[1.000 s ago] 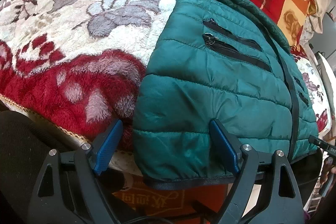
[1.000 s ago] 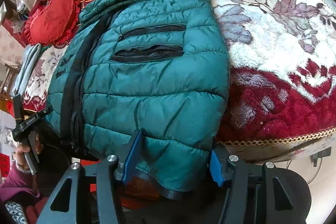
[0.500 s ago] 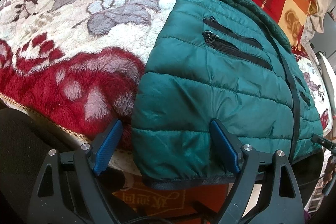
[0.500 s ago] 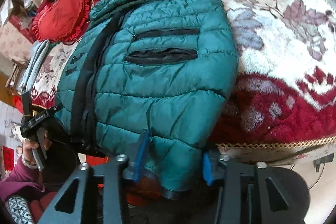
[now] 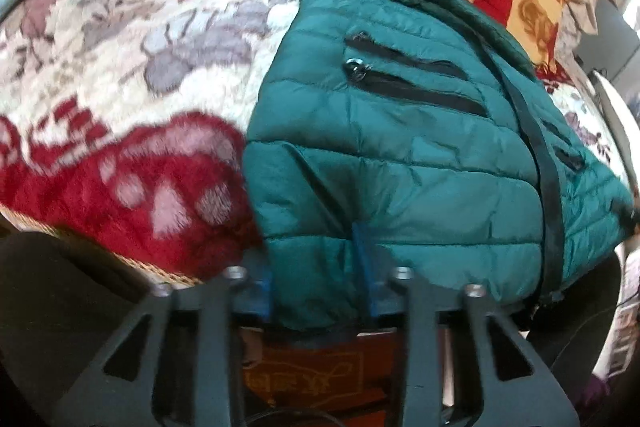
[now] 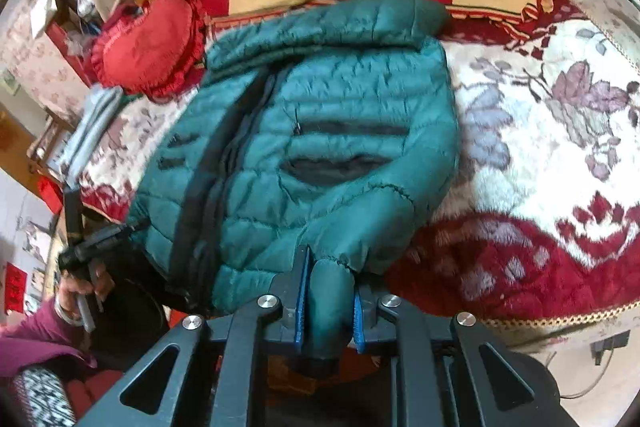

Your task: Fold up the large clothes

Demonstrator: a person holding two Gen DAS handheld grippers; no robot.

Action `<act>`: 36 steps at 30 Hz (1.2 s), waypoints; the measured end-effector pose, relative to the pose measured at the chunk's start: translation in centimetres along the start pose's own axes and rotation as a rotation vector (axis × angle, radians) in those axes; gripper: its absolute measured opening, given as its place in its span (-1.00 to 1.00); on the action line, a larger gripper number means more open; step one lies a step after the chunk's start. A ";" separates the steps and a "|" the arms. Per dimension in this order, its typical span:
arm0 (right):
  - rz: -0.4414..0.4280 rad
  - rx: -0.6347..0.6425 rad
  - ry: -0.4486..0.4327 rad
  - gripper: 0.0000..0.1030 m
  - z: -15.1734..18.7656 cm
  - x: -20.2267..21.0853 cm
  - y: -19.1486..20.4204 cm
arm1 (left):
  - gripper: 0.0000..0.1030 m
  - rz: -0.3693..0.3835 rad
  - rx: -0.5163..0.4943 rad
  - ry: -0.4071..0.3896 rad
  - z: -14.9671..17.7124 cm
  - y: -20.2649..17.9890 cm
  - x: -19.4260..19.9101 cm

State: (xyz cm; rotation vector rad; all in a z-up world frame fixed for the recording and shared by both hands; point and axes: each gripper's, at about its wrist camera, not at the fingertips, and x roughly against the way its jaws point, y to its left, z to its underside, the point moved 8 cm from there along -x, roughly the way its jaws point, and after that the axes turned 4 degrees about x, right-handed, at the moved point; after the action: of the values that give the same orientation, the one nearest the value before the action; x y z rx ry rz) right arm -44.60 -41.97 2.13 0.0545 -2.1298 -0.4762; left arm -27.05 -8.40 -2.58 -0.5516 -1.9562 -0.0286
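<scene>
floral blanket (image 6: 540, 155) | jacket (image 6: 320, 155) hem pinched in closing left gripper (image 5: 316, 291) and right gripper (image 6: 328, 303)

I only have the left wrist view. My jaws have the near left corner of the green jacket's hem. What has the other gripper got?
Observer: The right gripper has its closing jaws on a bunched fold of the jacket at the hem's other near corner.
Operator: What's beyond that side?
Observer: Bare flowered blanket, nothing lying on it.
Operator: Anything near the far edge?
Observer: A red heart-shaped cushion lies just past the collar, on your side.
</scene>
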 end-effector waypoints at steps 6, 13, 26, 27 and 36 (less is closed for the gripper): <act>-0.036 -0.022 -0.065 -0.69 -2.3 1.4 -0.1 | -0.76 0.058 0.018 -0.012 -1.3 0.0 1.8; -0.037 -0.036 -0.115 -0.70 -4.5 2.2 -1.0 | -0.78 0.108 0.046 -0.086 -4.3 -0.7 5.0; 0.039 -0.063 -0.228 -0.70 -11.7 3.2 -3.5 | -0.78 0.162 0.105 -0.226 -13.9 -2.0 7.9; 0.042 -0.067 -0.231 -0.70 -12.2 3.1 -3.8 | -0.78 0.160 0.108 -0.235 -14.7 -2.2 7.9; 0.110 -0.076 -0.256 -0.70 -17.6 1.8 -5.9 | -0.78 0.089 0.085 -0.288 -20.5 -3.5 6.5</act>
State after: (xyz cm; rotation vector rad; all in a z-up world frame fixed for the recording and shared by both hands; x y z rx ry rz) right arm -32.27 -53.37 10.25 -0.1741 -2.3470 -0.5210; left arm -13.09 -14.58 12.97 -0.6130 -2.1978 0.1989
